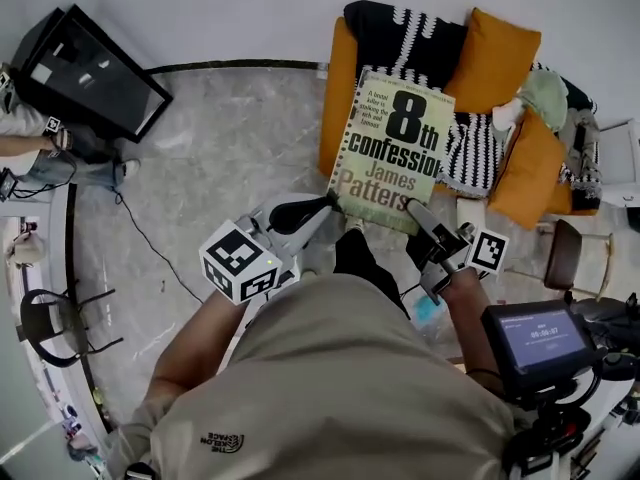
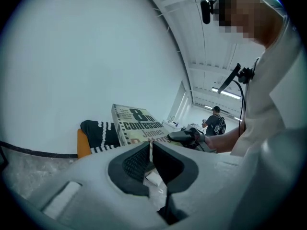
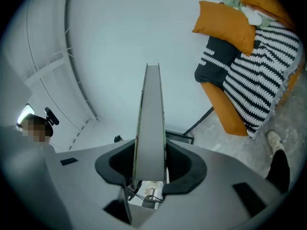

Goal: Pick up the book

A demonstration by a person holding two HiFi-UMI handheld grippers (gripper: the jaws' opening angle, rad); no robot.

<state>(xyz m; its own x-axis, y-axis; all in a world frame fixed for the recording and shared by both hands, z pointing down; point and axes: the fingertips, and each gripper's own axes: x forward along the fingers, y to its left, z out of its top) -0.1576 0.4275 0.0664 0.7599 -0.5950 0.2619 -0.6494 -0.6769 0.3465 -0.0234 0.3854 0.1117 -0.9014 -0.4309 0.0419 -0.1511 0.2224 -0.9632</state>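
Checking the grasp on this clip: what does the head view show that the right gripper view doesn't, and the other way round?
Only the head view: the front cover of the book with its printed title, the left gripper beside its lower left corner, and a lit screen at lower right.
Only the right gripper view: the book seen edge-on, with the fingers of the right gripper closed on it.
Both: the book, the orange cushions and the black-and-white striped blanket.

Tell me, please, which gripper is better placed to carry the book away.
Right. The right gripper is clamped on the book at its edge and holds it up alone; the left gripper is shut, empty, beside its corner.
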